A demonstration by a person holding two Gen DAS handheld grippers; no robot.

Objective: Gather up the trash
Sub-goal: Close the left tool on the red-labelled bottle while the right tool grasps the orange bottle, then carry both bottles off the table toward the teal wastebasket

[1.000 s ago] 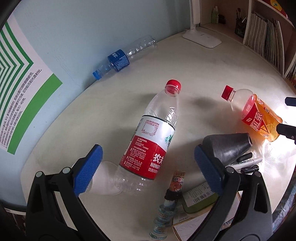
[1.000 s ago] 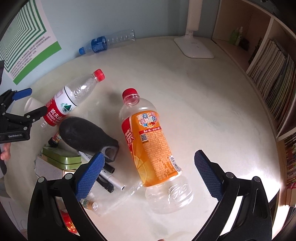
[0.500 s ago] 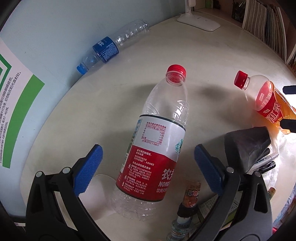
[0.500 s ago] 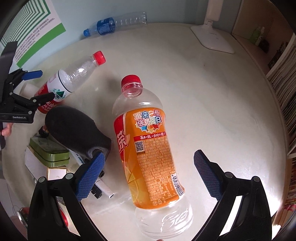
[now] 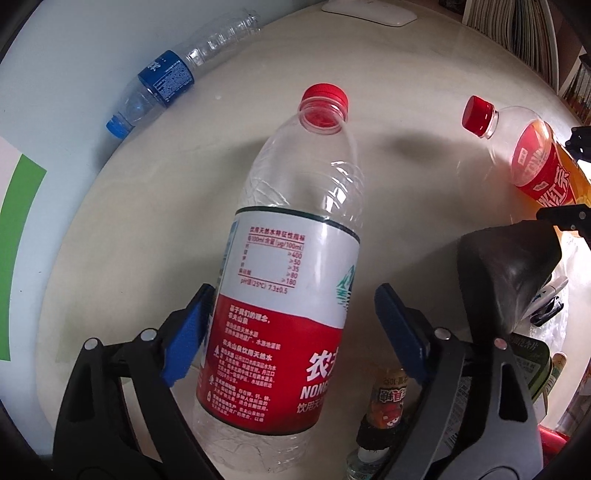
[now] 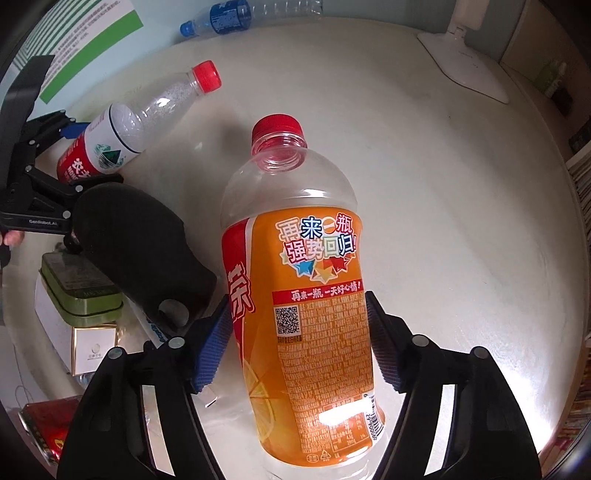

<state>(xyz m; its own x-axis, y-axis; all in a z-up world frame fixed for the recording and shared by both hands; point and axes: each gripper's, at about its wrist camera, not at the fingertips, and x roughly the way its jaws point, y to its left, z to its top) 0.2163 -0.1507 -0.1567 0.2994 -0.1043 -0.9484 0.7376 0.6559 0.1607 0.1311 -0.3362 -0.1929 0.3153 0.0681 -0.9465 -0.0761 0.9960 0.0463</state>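
Observation:
An empty water bottle (image 5: 284,280) with a red cap and red-and-white label lies on the cream table between the blue pads of my left gripper (image 5: 291,332). The left pad touches its label; a gap shows at the right pad. It also shows in the right wrist view (image 6: 122,136). An empty orange-labelled tea bottle (image 6: 306,295) with a red cap lies between the pads of my right gripper (image 6: 295,332), which press both sides of its label. It also shows in the left wrist view (image 5: 532,162). A third clear bottle (image 5: 173,77) with a blue label lies by the wall.
A black cone-shaped object (image 6: 144,247), green tin (image 6: 77,291), markers, a small glass vial (image 5: 384,402) and a white card (image 6: 94,350) crowd the table's near left. A white lamp base (image 6: 465,62) stands at the back. Bookshelves (image 5: 517,33) line the right.
Both grippers have moved forward over their bottles and narrowed. The right pads have come in against the orange tea bottle; the left pads have drawn in around the water bottle.

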